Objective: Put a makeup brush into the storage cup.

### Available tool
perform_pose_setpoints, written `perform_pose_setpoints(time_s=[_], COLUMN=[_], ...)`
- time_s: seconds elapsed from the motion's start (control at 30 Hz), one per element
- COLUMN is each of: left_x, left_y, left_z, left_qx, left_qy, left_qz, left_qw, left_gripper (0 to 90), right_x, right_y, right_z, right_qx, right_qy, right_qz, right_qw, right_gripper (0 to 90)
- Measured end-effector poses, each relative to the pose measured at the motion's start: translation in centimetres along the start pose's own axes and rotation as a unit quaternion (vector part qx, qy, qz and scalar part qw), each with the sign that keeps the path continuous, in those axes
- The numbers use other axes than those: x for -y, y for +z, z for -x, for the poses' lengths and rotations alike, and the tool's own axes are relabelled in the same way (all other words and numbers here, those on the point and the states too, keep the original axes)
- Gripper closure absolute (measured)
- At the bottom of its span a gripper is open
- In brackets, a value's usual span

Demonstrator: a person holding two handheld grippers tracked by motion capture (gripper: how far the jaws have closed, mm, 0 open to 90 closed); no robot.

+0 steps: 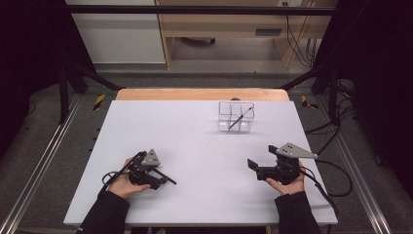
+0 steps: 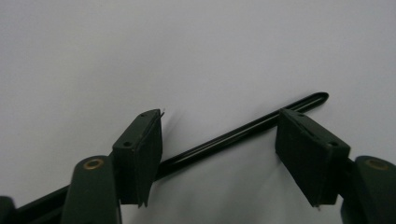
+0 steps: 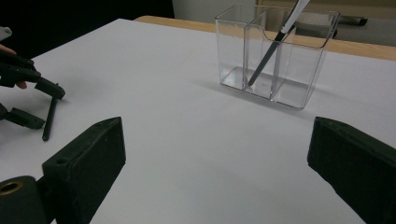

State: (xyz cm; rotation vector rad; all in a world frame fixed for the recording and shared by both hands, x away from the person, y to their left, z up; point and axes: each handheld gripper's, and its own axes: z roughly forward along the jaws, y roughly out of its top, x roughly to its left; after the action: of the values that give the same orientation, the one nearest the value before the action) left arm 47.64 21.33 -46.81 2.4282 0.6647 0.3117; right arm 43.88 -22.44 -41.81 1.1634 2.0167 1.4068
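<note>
Black pen [image 2: 224,140] lies flat on the white table [image 1: 195,146], near left. Left gripper [image 2: 219,156] straddles it, jaws part open, pads not yet pressing; pen's long axis runs slantwise across the gap. Right gripper [image 3: 215,172] wide open, empty, well apart.

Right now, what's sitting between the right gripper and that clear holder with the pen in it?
Nothing: the right gripper view shows bare white table between the right gripper and the clear holder.
</note>
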Motion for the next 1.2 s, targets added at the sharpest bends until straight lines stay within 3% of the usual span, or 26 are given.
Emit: perform_pose_setpoints(time_s=[0.33,0.6,0.83,1.2], left_x=[-0.1,-0.4,-0.7,-0.8], left_y=[-0.1,-0.2,-0.3,-0.7], left_z=[0.1,0.5,1.0,1.3], left_qx=[0.010,0.009,0.010,0.015], left_qy=[-0.017,-0.018,-0.007,-0.007], left_qz=[-0.008,-0.017,-0.030,-0.051], left_qw=[0.9998,0.9996,0.9995,0.9986], left_gripper=[40.2,46.8,58.1,65.9], right_x=[-0.1,-0.1,-0.2,-0.1], right_y=[0.0,-0.1,-0.1,-0.1], right_z=[-0.2,-0.2,-0.2,-0.2], right_qx=[-0.002,-0.002,-0.002,-0.002], right_qy=[-0.003,-0.003,-0.004,-0.004], right_qz=[-0.001,0.002,0.002,0.002], right_qw=[1.0000,1.0000,1.0000,1.0000], right_gripper=[4.9,4.8,4.8,4.8])
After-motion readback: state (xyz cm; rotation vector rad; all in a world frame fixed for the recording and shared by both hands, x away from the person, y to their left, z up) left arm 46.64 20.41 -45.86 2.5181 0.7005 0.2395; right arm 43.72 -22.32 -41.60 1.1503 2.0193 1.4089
